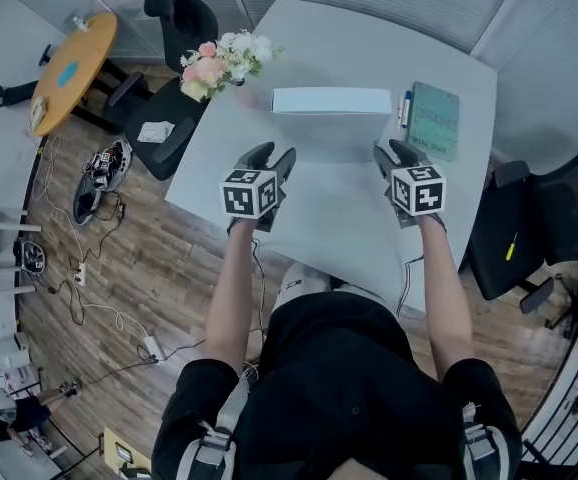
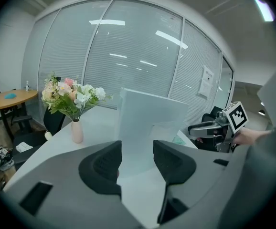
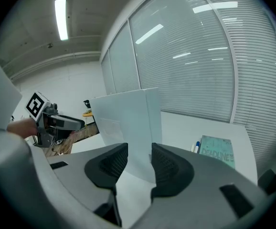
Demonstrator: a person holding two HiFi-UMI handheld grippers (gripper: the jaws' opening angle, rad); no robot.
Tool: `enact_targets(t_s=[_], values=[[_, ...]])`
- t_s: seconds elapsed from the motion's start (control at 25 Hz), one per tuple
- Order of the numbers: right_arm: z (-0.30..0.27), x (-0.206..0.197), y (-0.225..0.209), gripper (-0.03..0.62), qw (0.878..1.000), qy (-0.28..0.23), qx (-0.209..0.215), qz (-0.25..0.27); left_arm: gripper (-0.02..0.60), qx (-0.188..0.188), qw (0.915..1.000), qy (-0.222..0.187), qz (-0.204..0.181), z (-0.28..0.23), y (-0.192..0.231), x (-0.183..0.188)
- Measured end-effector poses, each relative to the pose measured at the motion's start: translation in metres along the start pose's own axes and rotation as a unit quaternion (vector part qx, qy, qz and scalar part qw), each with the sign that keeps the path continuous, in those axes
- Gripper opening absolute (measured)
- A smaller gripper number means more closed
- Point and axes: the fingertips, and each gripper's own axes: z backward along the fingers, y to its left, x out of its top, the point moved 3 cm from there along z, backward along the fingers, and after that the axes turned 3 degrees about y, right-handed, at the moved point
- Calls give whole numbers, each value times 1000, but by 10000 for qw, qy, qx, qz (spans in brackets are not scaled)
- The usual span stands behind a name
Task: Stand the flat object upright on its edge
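The flat white box point(image 1: 331, 101) stands upright on its long edge at the far middle of the white table point(image 1: 339, 218); it also shows in the left gripper view point(image 2: 150, 123) and the right gripper view point(image 3: 126, 123). My left gripper point(image 1: 269, 158) hovers short of the box's left end, jaws apart with nothing between them point(image 2: 137, 161). My right gripper point(image 1: 394, 155) sits short of the box's right end, also parted and empty point(image 3: 133, 163). Neither gripper touches the box.
A vase of flowers point(image 1: 224, 63) stands at the table's far left corner. A green book point(image 1: 433, 120) and pens point(image 1: 405, 109) lie to the right of the box. Black chairs point(image 1: 544, 223) flank the table, and cables lie on the wooden floor point(image 1: 99, 288).
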Motion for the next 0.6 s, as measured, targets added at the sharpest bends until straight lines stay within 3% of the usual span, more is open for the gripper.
enact_targets(t_s=[0.4, 0.6], values=[[31, -43, 25, 132, 9997, 3, 124, -213, 169, -153, 9998, -137, 0, 33, -38, -39], [54, -48, 38, 17, 9982, -333, -67, -486, 112, -75, 9998, -158, 18, 57, -44, -50]])
